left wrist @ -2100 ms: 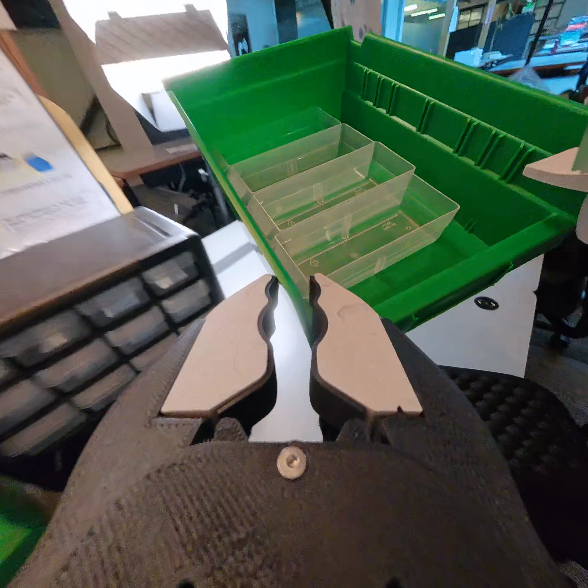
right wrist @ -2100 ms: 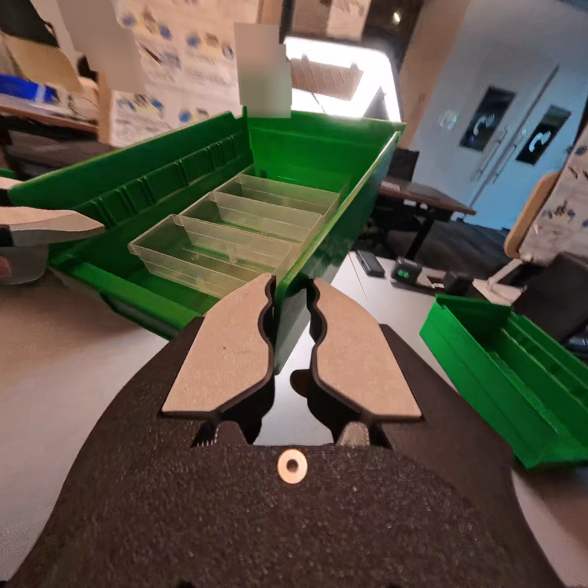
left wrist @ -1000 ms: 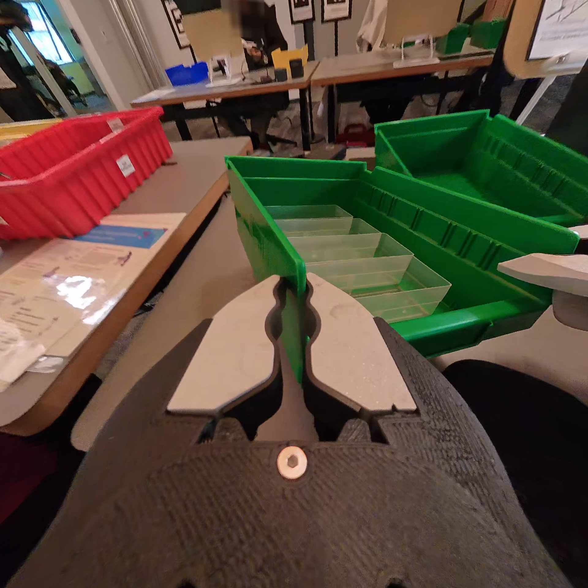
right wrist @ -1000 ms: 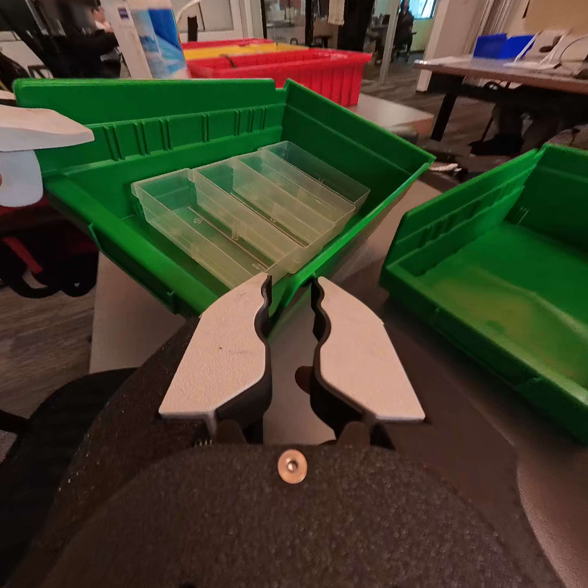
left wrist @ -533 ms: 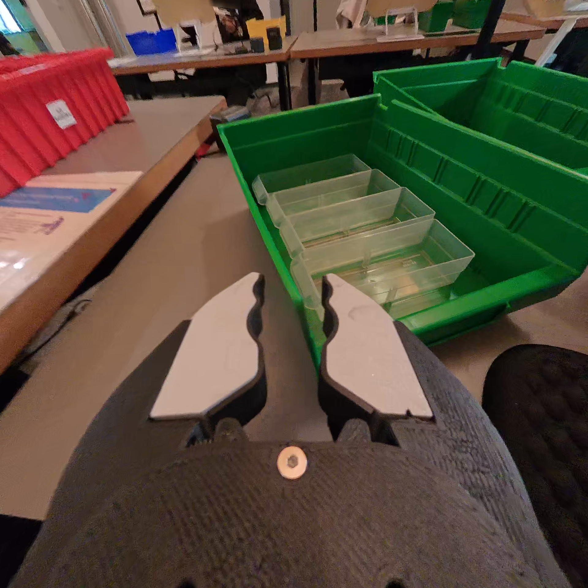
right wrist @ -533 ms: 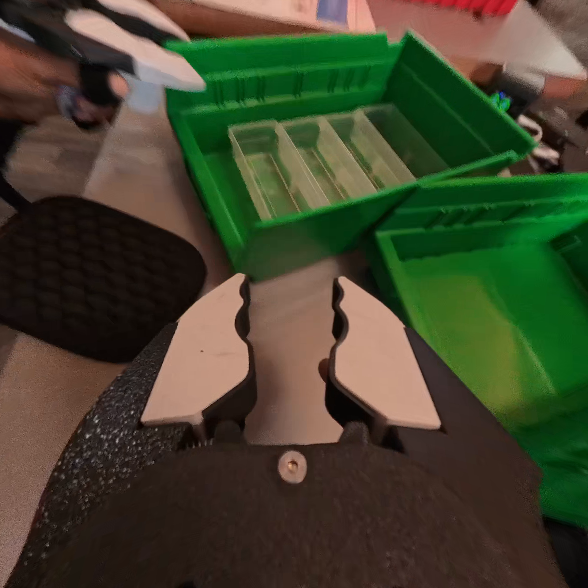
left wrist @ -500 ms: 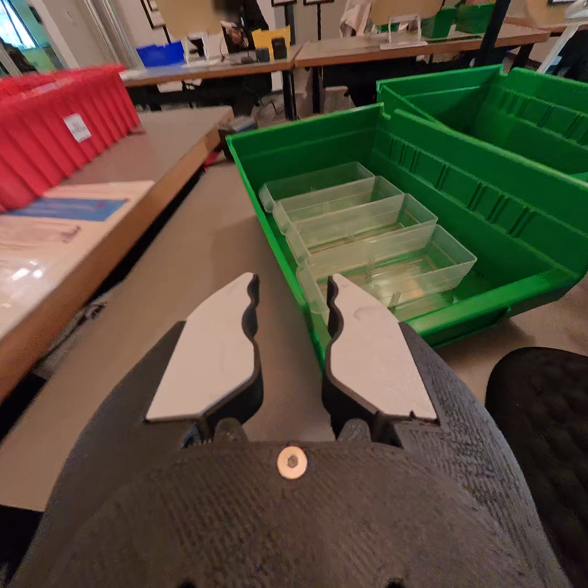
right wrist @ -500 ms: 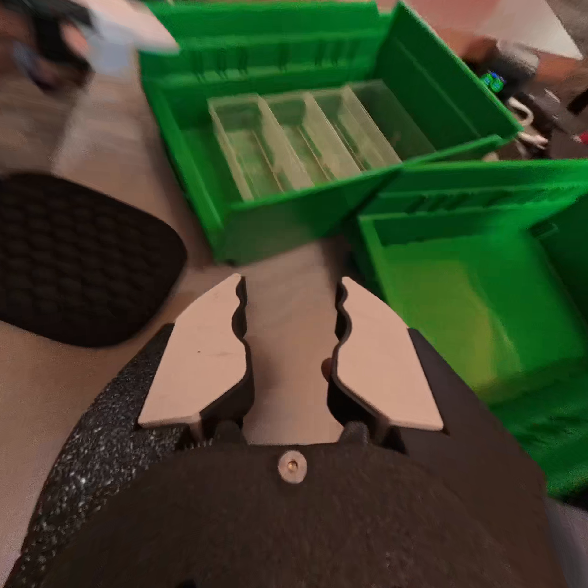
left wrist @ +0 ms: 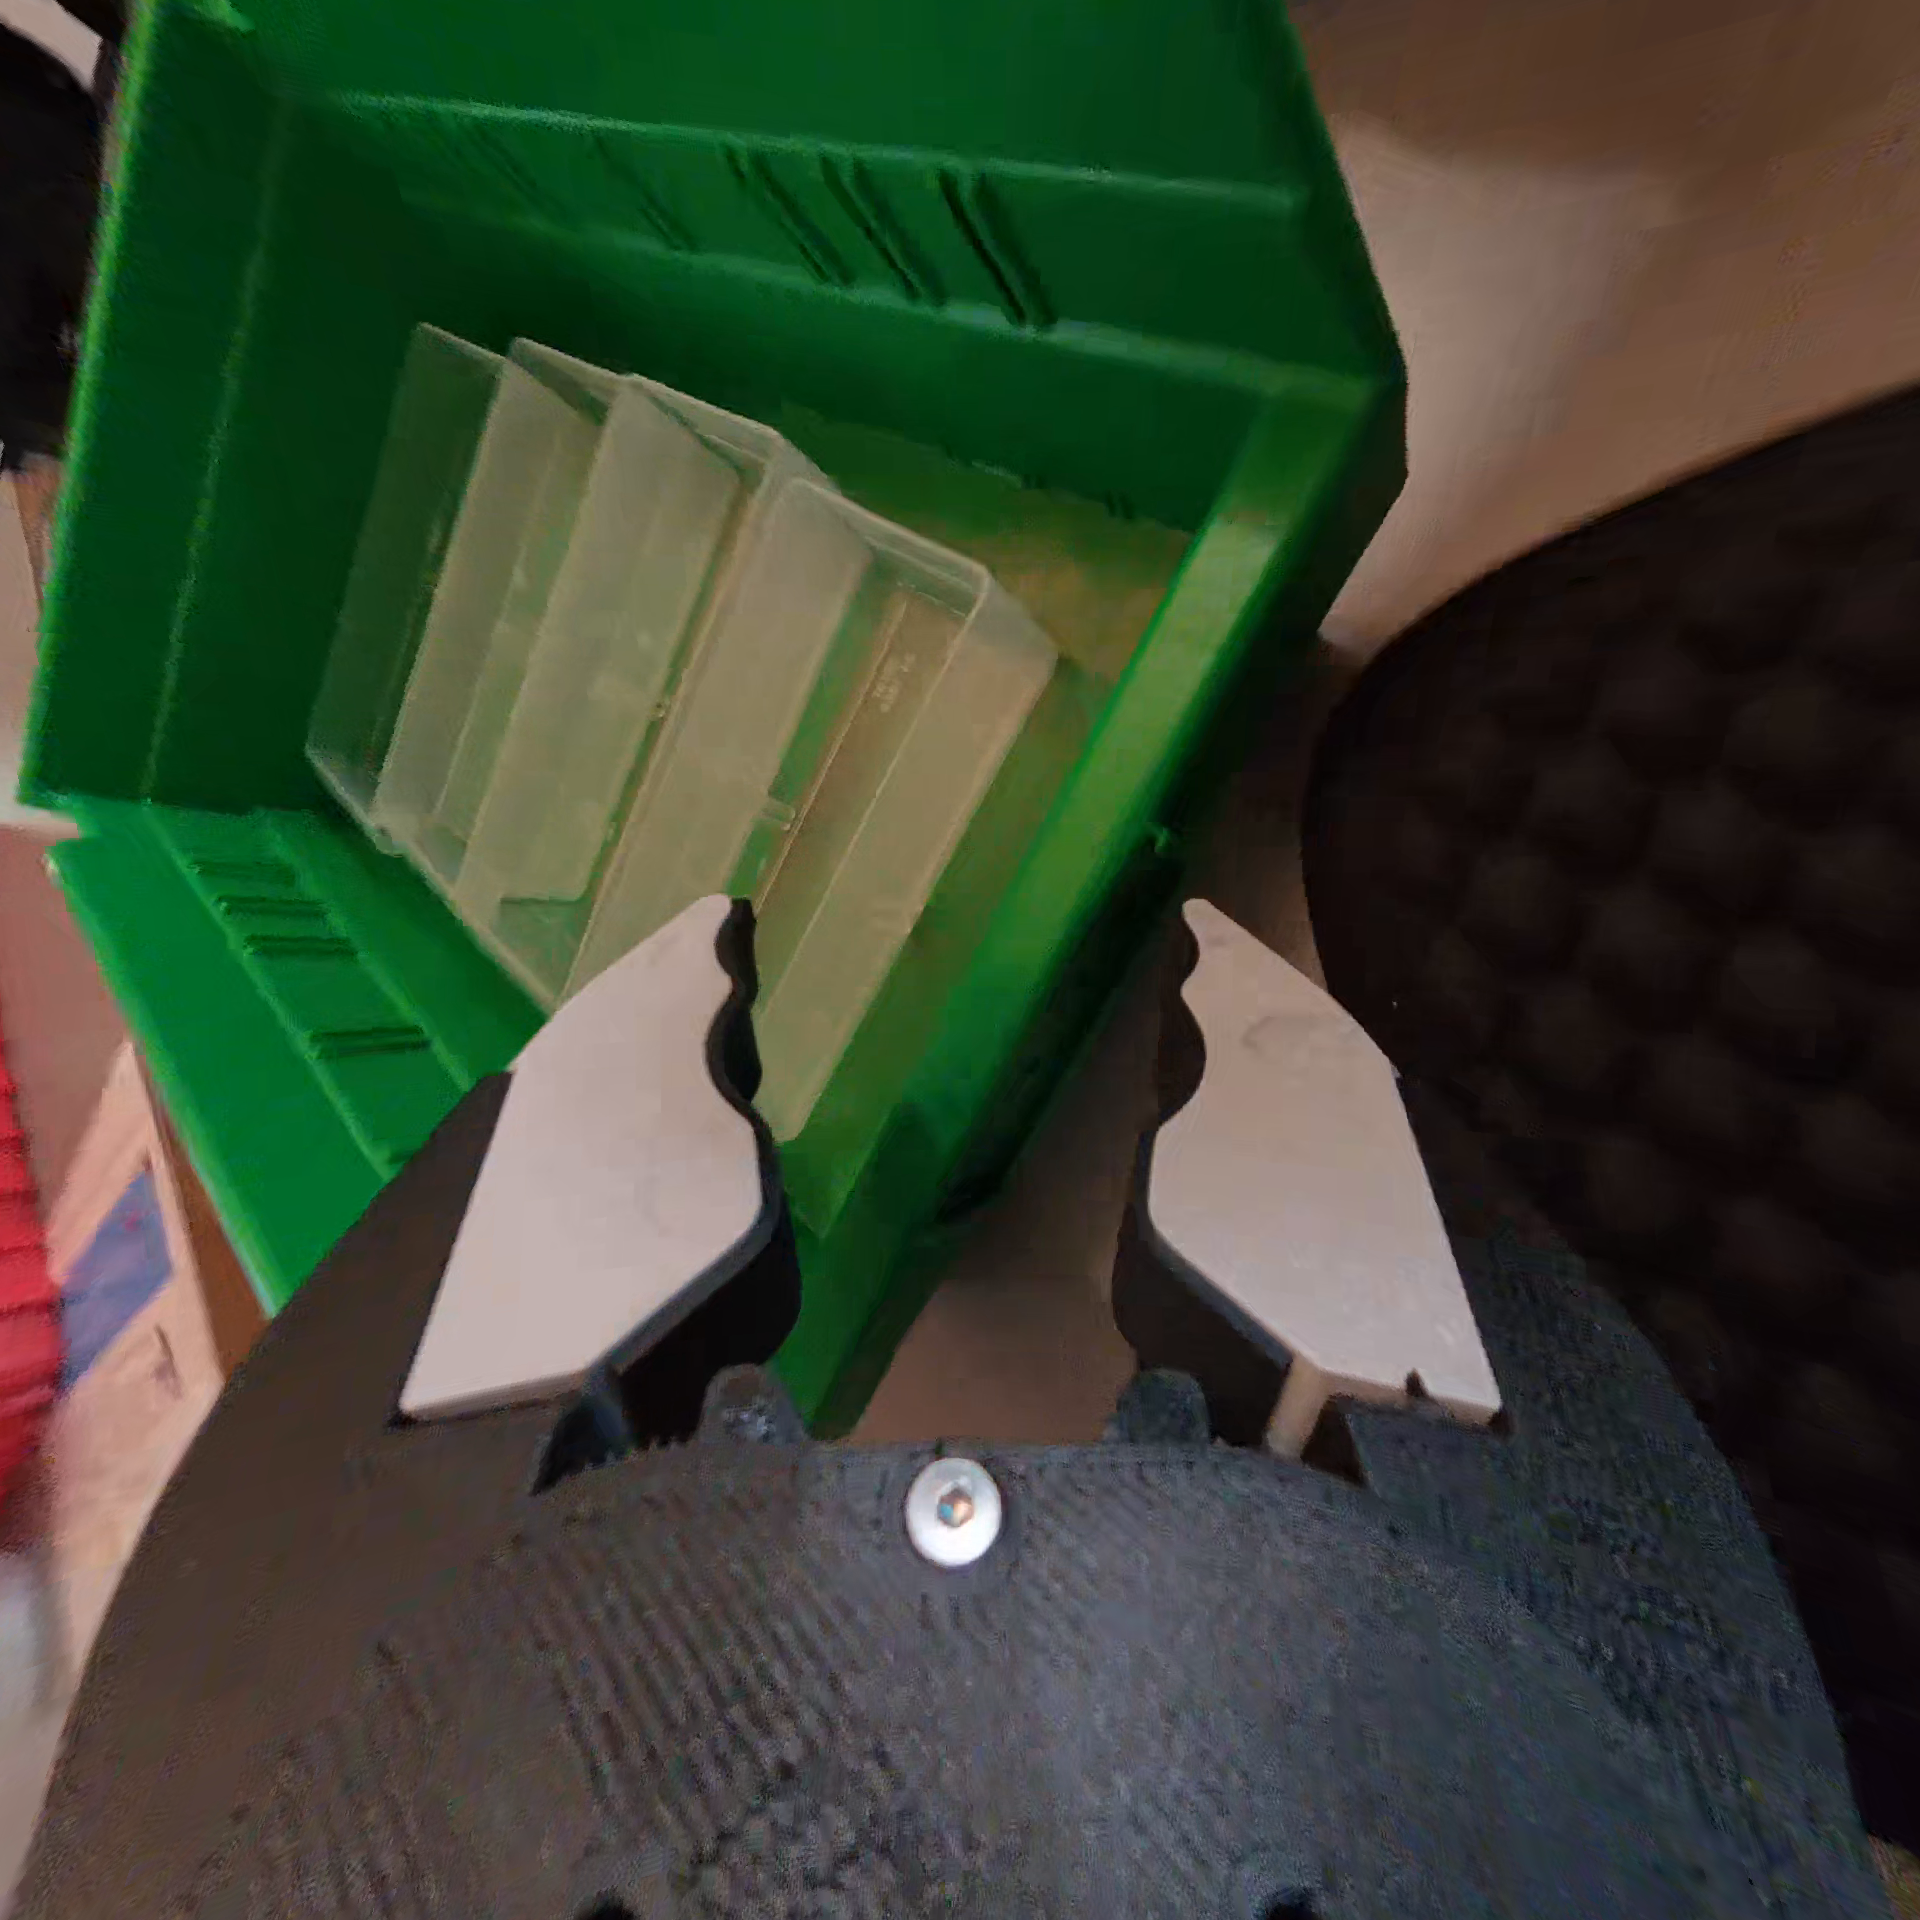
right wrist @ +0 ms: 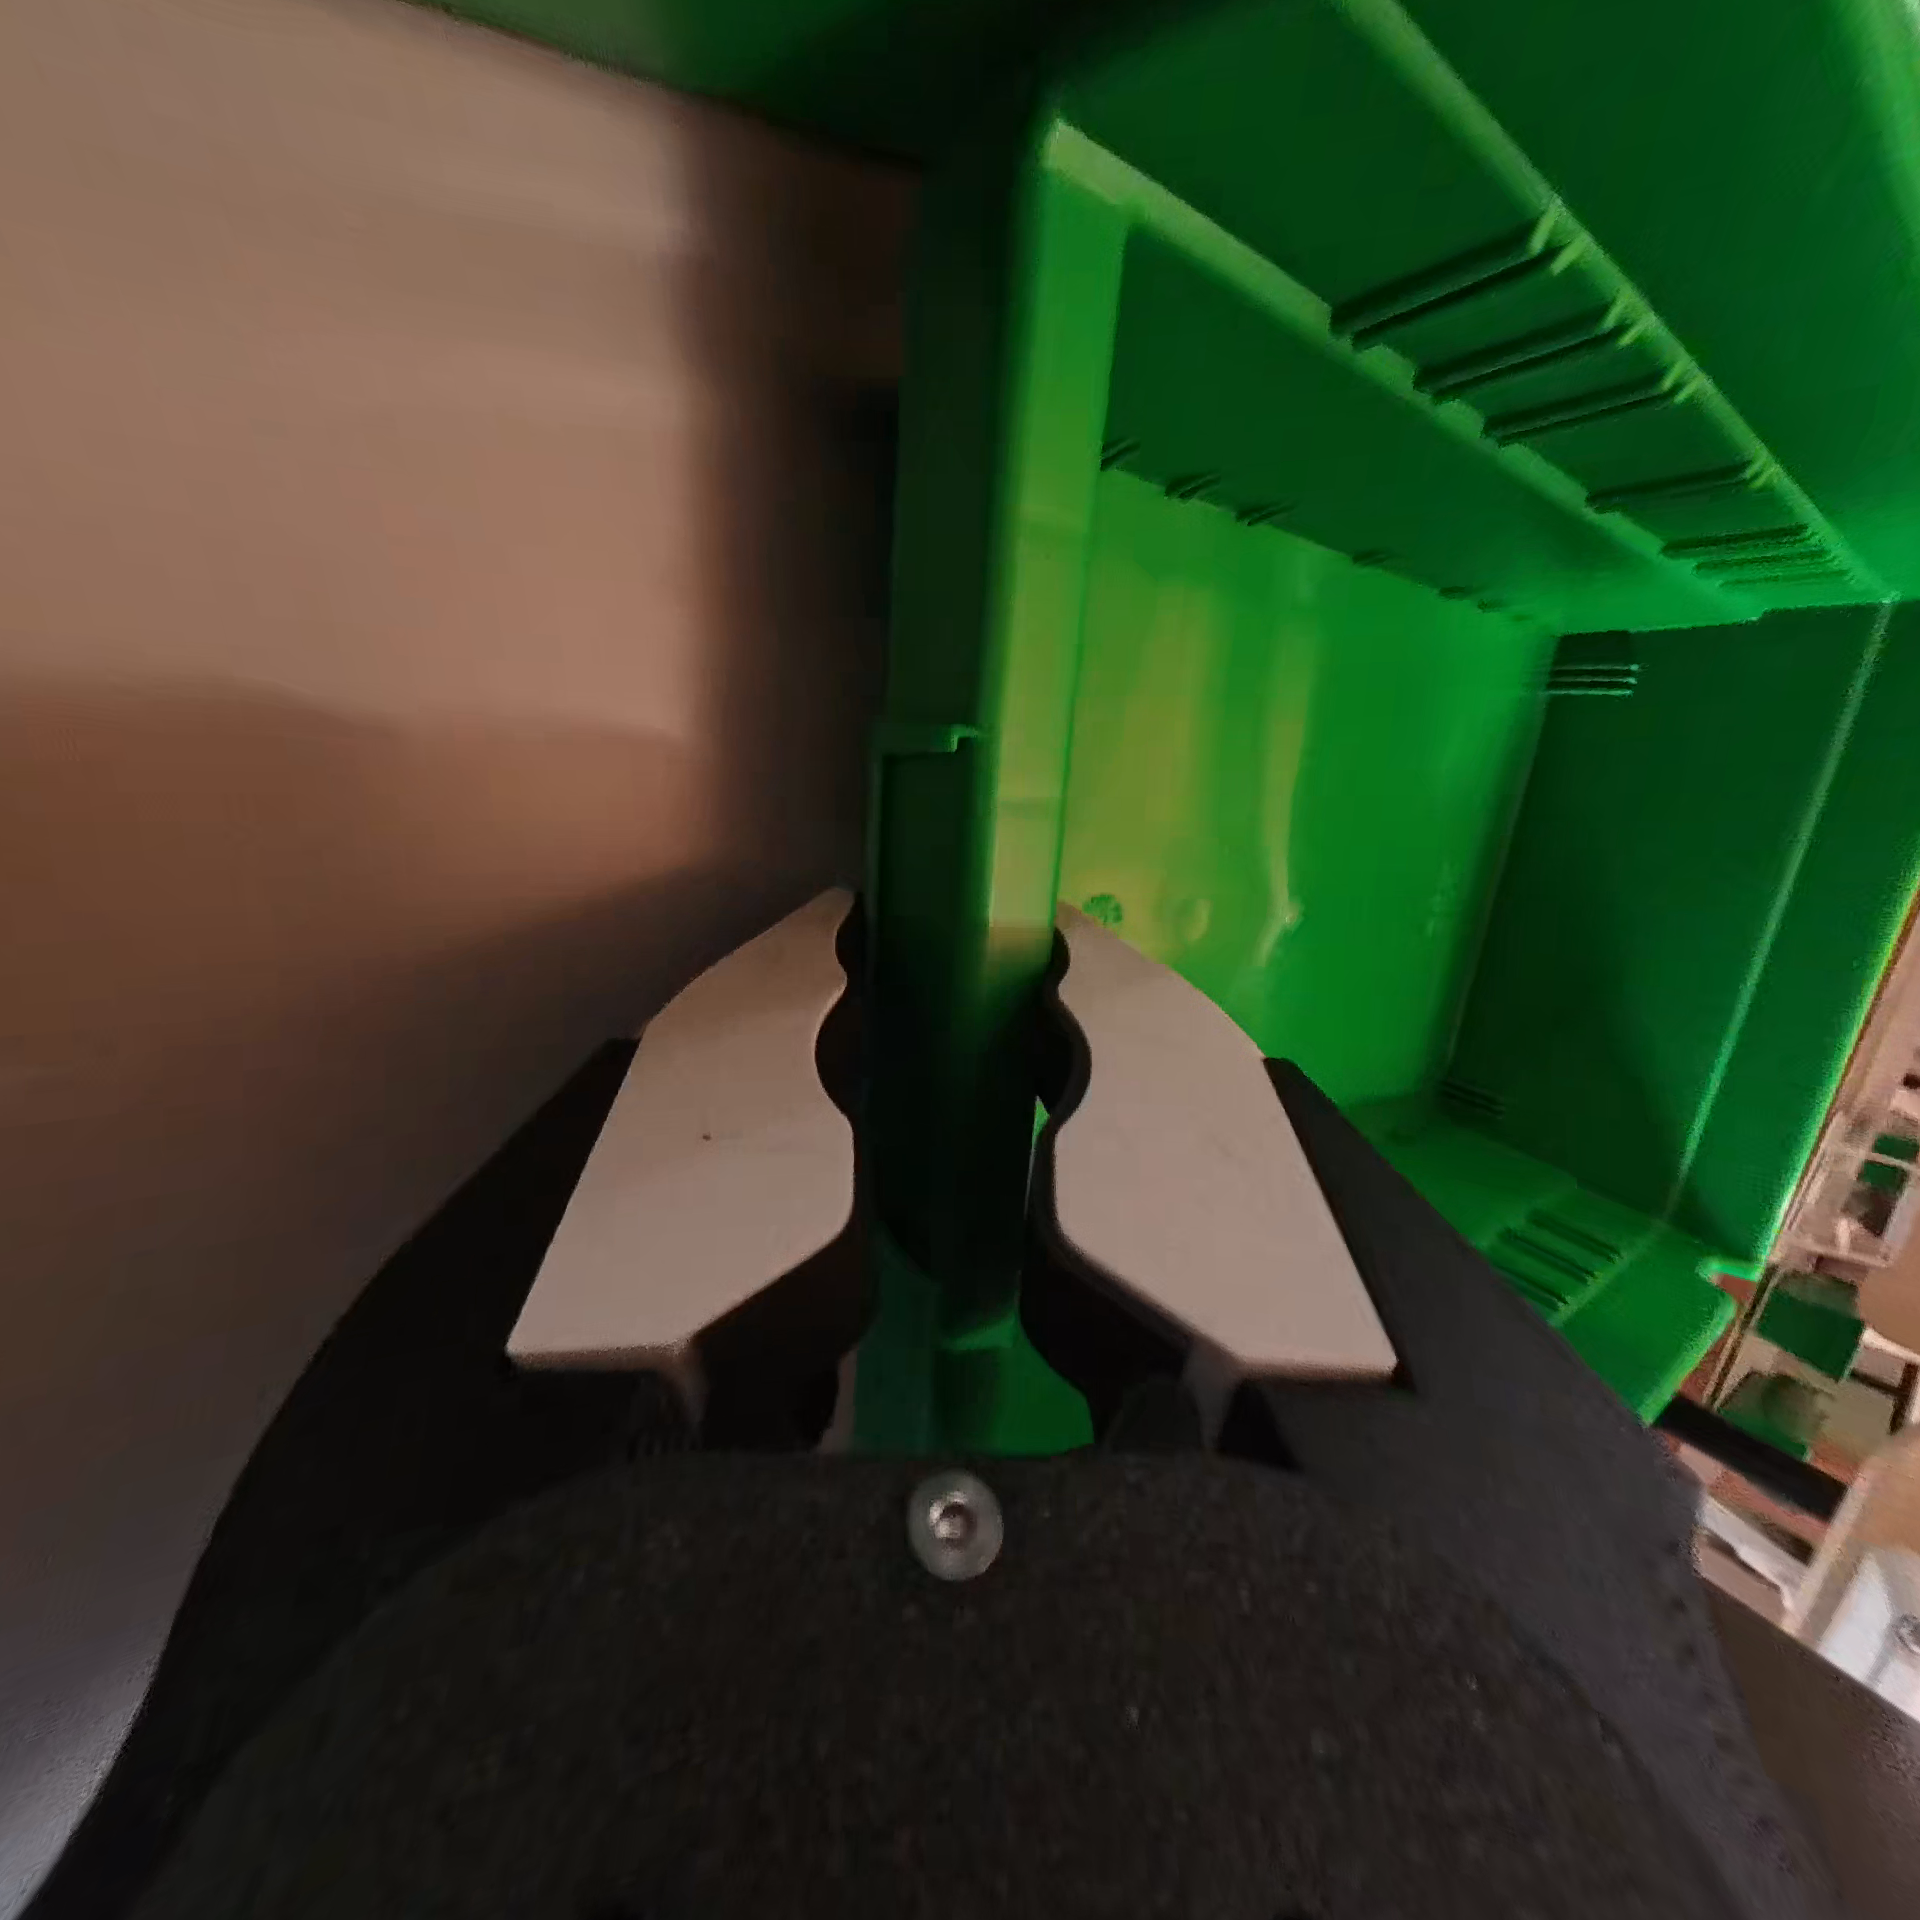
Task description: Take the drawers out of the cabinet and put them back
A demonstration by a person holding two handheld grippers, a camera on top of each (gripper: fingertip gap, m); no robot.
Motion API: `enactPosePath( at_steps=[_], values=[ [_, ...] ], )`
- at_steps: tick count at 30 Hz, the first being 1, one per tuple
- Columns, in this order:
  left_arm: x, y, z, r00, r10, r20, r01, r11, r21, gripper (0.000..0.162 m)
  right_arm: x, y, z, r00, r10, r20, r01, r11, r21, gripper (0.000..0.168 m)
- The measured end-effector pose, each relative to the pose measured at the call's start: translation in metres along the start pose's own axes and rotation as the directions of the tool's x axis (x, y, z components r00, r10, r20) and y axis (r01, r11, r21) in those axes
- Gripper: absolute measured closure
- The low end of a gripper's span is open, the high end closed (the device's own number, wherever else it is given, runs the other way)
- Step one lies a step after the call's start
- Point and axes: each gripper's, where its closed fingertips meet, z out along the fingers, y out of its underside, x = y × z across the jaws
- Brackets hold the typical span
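in the left wrist view, a blurred strip of ribbed red plastic bin [left wrist: 19, 1226] shows at the far left edge, with a pale sheet bearing a blue patch [left wrist: 109, 1273] beside it on a wooden tabletop edge. the middle and upper left of the frame are filled by a glossy green plastic bin with ribbed slotted walls [left wrist: 1039, 270], seen tilted. inside it lie four clear, thin-walled rectangular plastic drawers [left wrist: 665, 665], overlapped like shingles and running diagonally from upper left to lower centre. the left gripper [left wrist: 961, 925], with flat grey wavy-edged fingers on a rough black textured body, is spread wide and grasps nothing; its left finger overlaps the nearest drawer's end in the picture, and the bin's near corner sits between the fingers. whether anything touches cannot be told. to the right is smooth tan table surface [left wrist: 1662, 208], then a black dimpled rounded pad [left wrist: 1662, 883] at the right edge.

in the right wrist view, blurred tan surface fills the left half. at centre, the right gripper [right wrist: 954, 914] is clenched on the upright wall of a second green plastic bin [right wrist: 1299, 727], one finger on each side. that bin's shiny, bare interior and ribbed walls fill the right.
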Motion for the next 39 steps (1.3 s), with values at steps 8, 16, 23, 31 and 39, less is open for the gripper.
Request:
enactPosePath(
  at_steps=[8, 16, 23, 31, 39],
  values=[
    [0.003, 0.013, 0.021, 0.969, 0.247, 0.011, -0.245, 0.964, -0.102, 0.106, -0.064, -0.025, -0.082, 0.996, -0.057, 0.063, 0.047, 0.987, 0.155, 0.140],
    [0.004, 0.009, 0.027, 0.906, 0.421, 0.047, -0.415, 0.905, -0.093, 0.129, -0.123, -0.021, -0.238, 0.976, 0.020, 0.218, -0.119, 0.886, 0.449, 0.139],
    [0.021, -0.024, 0.040, 0.885, 0.465, -0.007, -0.464, 0.884, -0.045, 0.131, -0.163, 0.032, -0.361, 0.909, 0.201, 0.364, -0.376, 0.771, 0.514, 0.139],
    [0.043, -0.070, 0.058, 0.890, 0.453, -0.054, -0.451, 0.891, 0.045, 0.131, -0.197, 0.131, -0.433, 0.876, 0.467, 0.125, -0.480, 0.808, 0.343, 0.139],
    [0.067, -0.120, 0.077, 0.853, 0.516, -0.075, -0.505, 0.854, 0.124, 0.131, -0.193, 0.254, -0.391, 0.758, 0.583, -0.292, -0.629, 0.772, -0.094, 0.138]
  ],
)
